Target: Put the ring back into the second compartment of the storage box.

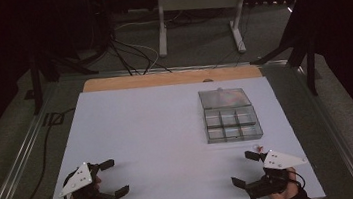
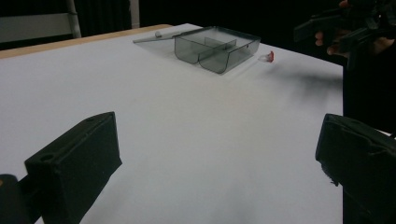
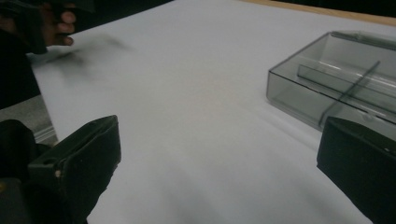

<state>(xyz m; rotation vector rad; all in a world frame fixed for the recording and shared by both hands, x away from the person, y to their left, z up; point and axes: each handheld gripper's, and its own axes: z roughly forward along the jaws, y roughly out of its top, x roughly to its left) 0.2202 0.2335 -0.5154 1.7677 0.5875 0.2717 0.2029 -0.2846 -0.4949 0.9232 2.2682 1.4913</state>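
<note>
A clear grey compartment box (image 1: pixel 231 123) sits at the right middle of the white table, its lid (image 1: pixel 224 97) folded open behind it. A small clear and red piece (image 1: pixel 257 147) lies on the table just in front of the box. My left gripper (image 1: pixel 114 177) hovers open near the front left edge with nothing between its jaws. My right gripper (image 1: pixel 245 168) is open at the front right, close to the small piece. In the left gripper view the box (image 2: pixel 215 48) and the small piece (image 2: pixel 266 57) lie far ahead. In the right gripper view the box (image 3: pixel 341 86) is close on the right.
The white table top (image 1: pixel 158 132) has a wooden strip (image 1: pixel 172 78) along its far edge. Metal rails run along both sides. Cables and a grey stand (image 1: pixel 199 6) lie on the floor beyond the table.
</note>
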